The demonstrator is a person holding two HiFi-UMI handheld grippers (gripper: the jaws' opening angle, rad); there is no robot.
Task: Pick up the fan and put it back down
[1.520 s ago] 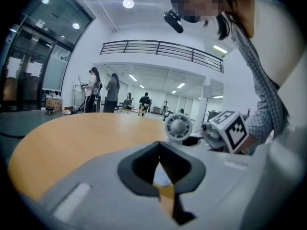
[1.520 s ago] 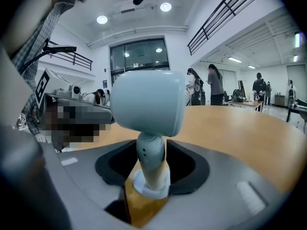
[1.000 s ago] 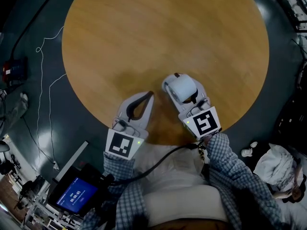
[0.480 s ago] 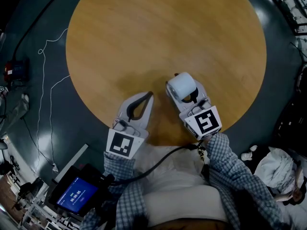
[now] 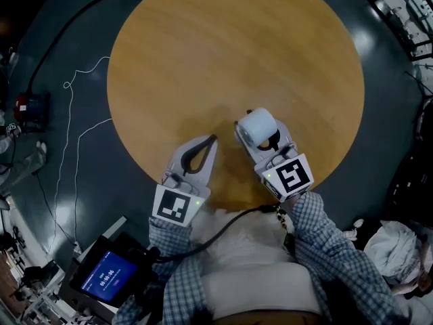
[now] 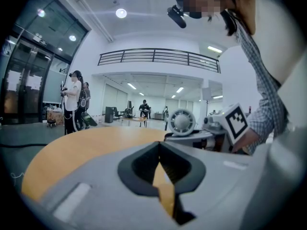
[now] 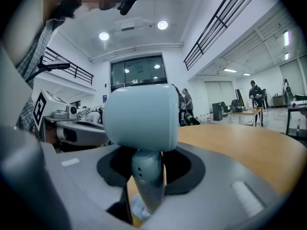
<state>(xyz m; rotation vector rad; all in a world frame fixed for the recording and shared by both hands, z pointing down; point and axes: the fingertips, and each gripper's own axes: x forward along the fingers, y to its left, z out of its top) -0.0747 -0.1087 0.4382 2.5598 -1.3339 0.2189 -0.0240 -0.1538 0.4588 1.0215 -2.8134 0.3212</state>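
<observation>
A small white fan (image 5: 259, 123) is held over the near part of the round wooden table (image 5: 237, 46). My right gripper (image 5: 260, 136) is shut on it, its jaws clasping the grey stem (image 7: 147, 176) under the rounded head (image 7: 139, 116). The fan's foot is hidden behind the jaws. To its left my left gripper (image 5: 212, 139) is shut and holds nothing, its tips meeting over the table. In the left gripper view (image 6: 159, 145) the fan's grille (image 6: 181, 122) shows to the right, facing away from the person.
The table's near edge (image 5: 203, 198) runs just under both grippers. Thin cables (image 5: 67, 114) trail over the dark floor at left, near a small box (image 5: 30, 103). A device with a blue screen (image 5: 108, 276) sits at lower left. People (image 6: 74, 99) stand far off.
The right gripper has shifted slightly with the fan still in its jaws, and the fan's head now sits a bit farther over the table. The left gripper has stayed where it was.
</observation>
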